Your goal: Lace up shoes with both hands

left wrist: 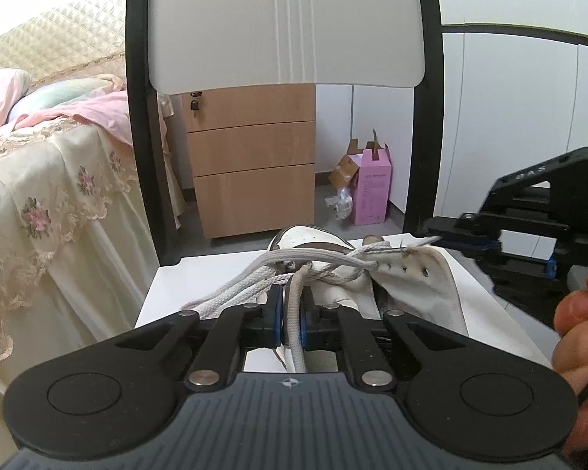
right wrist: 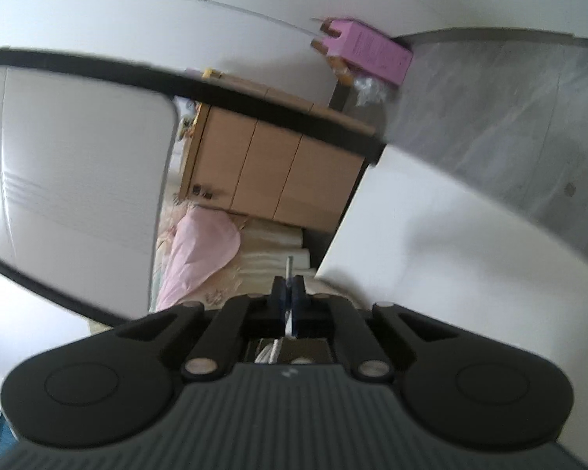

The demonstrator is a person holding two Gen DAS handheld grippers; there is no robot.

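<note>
A white sneaker point(left wrist: 411, 278) lies on the white table point(left wrist: 164, 286) with its tongue flap turned up and its grey-white laces point(left wrist: 254, 270) crossing loosely over it. In the left wrist view my left gripper point(left wrist: 293, 307) is shut on one strand of lace that runs down between its blue pads. At the right, my right gripper point(left wrist: 437, 237) pinches the thin lace tip by the shoe's upper eyelets. In the right wrist view the right gripper point(right wrist: 289, 293) is shut on that lace end, and the lace tip point(right wrist: 289, 264) sticks out past the pads.
A white chair back with a black frame point(left wrist: 286, 19) stands just beyond the table. Behind it are a wooden drawer cabinet point(left wrist: 251, 156) and a pink box point(left wrist: 372, 192) on the grey floor. A bed with a floral cover point(left wrist: 39, 203) is at the left. A person's hand point(left wrist: 580, 333) holds the right gripper.
</note>
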